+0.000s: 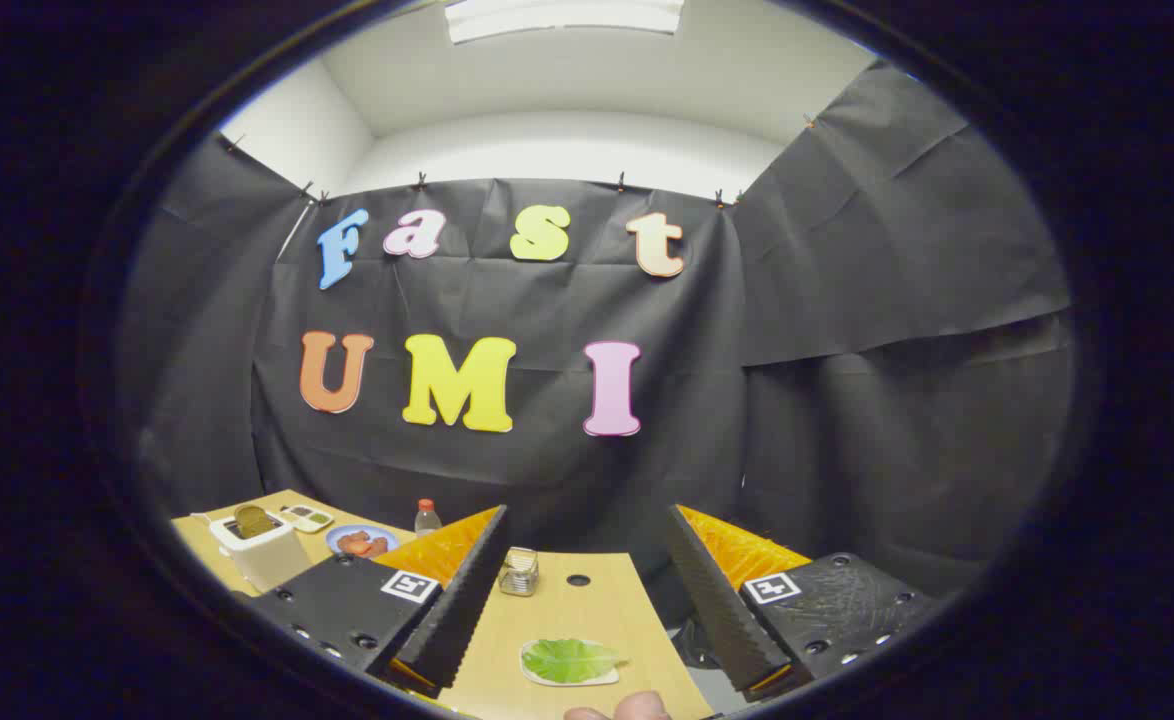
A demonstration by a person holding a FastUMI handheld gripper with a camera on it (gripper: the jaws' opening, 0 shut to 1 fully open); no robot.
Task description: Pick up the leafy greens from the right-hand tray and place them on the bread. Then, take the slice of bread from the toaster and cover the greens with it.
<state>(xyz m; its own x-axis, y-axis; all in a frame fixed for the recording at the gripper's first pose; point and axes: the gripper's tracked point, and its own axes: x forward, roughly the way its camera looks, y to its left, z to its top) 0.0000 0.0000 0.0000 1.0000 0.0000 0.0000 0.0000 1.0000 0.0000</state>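
My gripper (602, 655) is open, held above the wooden table (587, 610), with nothing between its fingers. A green leaf (569, 660) lies on a small white tray (602, 679), between the fingers and well below them. To the left beyond the left finger stands a white toaster (259, 548) with a brown bread slice (252, 520) sticking out of its slot. Past the toaster sits a blue plate (362, 542) with reddish food on it. Whether bread lies under that food I cannot tell.
A small clear bottle with a red cap (428, 517) stands behind the blue plate. A little metal rack (519, 573) sits ahead between the fingers, near a round hole (578, 579) in the table. A small tray (307, 517) lies behind the toaster. A fingertip (637, 708) shows near the leaf's tray.
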